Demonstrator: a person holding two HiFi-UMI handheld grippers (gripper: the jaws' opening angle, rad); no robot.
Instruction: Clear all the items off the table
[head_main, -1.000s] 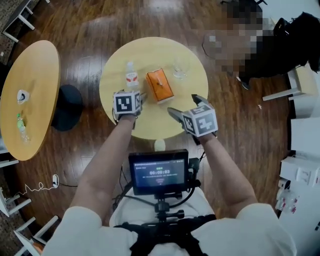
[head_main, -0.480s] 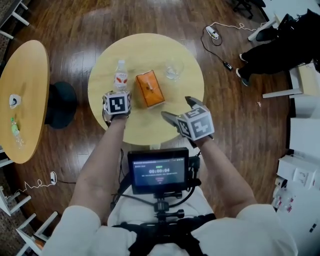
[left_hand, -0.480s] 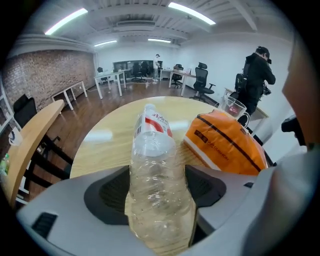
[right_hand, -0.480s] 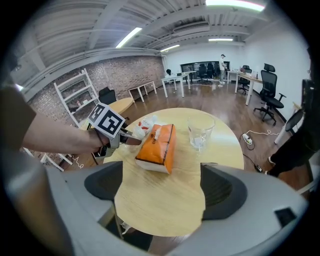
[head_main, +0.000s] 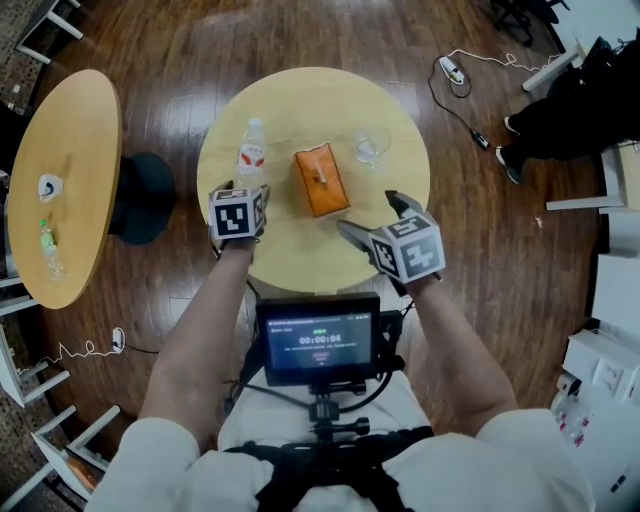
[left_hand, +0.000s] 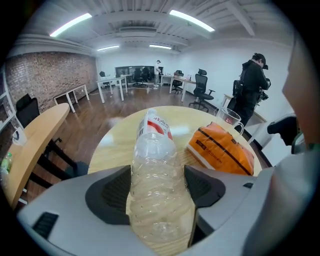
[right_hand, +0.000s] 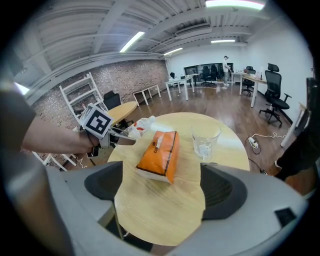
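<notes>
The left gripper (head_main: 250, 190), jaws just closing, meets the clear plastic bottle (head_main: 253, 152) left of the orange tissue pack (head_main: 321, 180). Its own view shows both pads (left_hand: 112, 192) clamping the bottle for removal. The right gripper (right_hand: 159, 187), in its view, gapes empty before the pack.

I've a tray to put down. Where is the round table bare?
Bare: the far part of the round table, beyond the bottle, tissue pack and glass; also the near strip between tissue pack and rim. Crowded: that middle row.
</notes>
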